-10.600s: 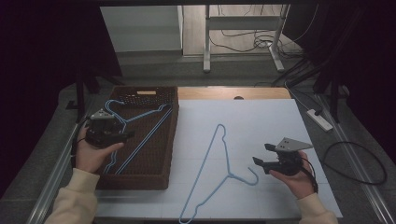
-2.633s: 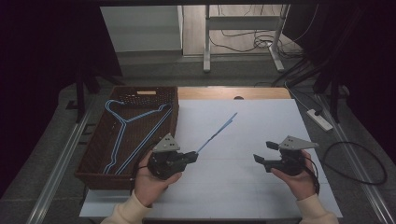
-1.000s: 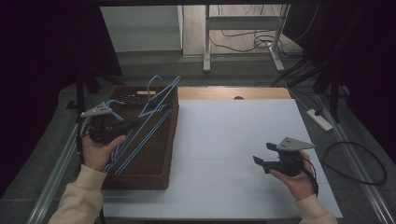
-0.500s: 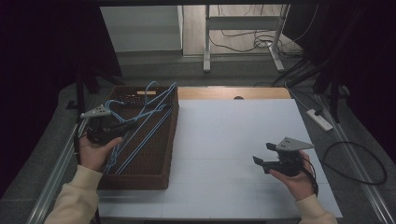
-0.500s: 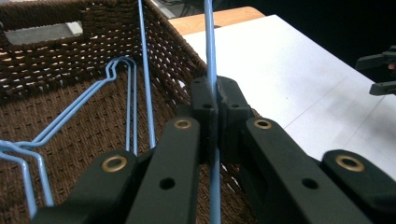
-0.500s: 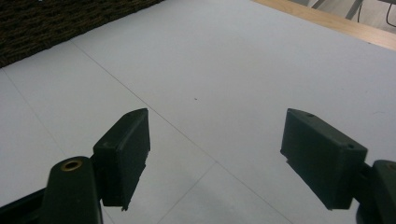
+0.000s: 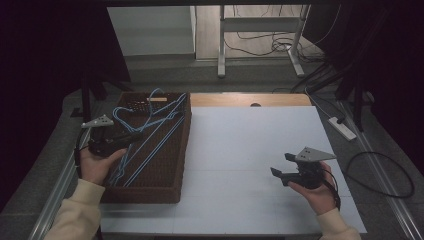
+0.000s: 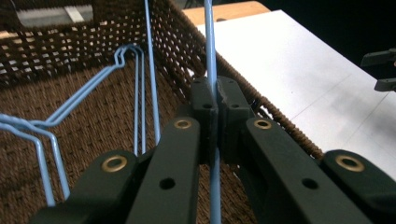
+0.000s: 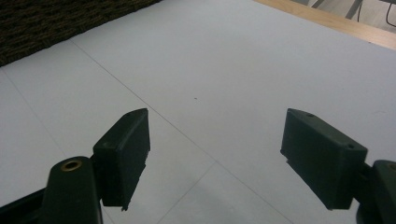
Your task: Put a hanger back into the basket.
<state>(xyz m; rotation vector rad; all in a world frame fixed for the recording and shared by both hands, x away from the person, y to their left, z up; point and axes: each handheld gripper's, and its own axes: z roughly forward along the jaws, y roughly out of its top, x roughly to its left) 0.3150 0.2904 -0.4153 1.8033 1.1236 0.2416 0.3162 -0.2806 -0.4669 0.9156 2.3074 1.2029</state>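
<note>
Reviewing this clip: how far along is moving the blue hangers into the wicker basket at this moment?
Nearly finished. Done: one blue hanger already lies in the wicker basket, and no hanger lies on the white table. In hand: the left gripper is shut on a second hanger's wire, held over the basket. Left: lower and release it. The right gripper is open and empty above the table.

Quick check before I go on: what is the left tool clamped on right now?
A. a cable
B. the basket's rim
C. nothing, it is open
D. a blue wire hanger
D: in the left gripper view the left tool has its jaws closed on the thin wire of a blue hanger, above the woven basket.
</note>
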